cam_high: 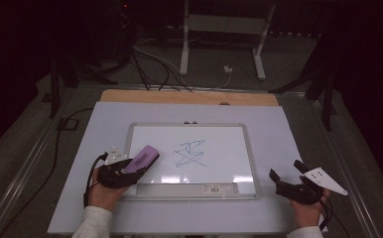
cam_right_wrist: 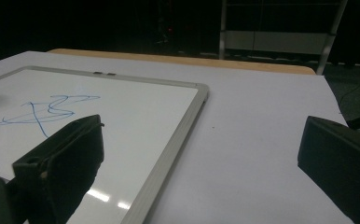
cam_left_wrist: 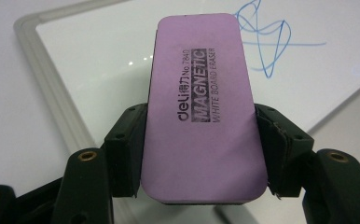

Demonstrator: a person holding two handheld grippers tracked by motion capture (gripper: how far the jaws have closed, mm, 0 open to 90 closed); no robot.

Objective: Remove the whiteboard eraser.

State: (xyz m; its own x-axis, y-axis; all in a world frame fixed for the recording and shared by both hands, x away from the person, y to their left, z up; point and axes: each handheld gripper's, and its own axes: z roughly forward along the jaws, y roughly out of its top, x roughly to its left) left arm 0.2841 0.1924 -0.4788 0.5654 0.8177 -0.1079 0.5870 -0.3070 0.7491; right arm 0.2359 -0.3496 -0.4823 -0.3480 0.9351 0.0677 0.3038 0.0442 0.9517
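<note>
Purple eraser [cam_left_wrist: 201, 112] sits clamped between left tongs [cam_left_wrist: 201, 154], over whiteboard [cam_left_wrist: 99, 70].

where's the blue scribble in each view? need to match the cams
High view: scribble at the middle of the whiteboard, right of the eraser.
Left gripper view: scribble at upper right, past the eraser held in the jaws.
Right gripper view: scribble at left, above the near jaw.
Shared landmark: the whiteboard's grey frame.

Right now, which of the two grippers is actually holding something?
The left gripper, at the whiteboard's near-left corner: its jaws clamp the purple eraser. The right gripper, off the board's right edge, is open with nothing between its jaws.
</note>
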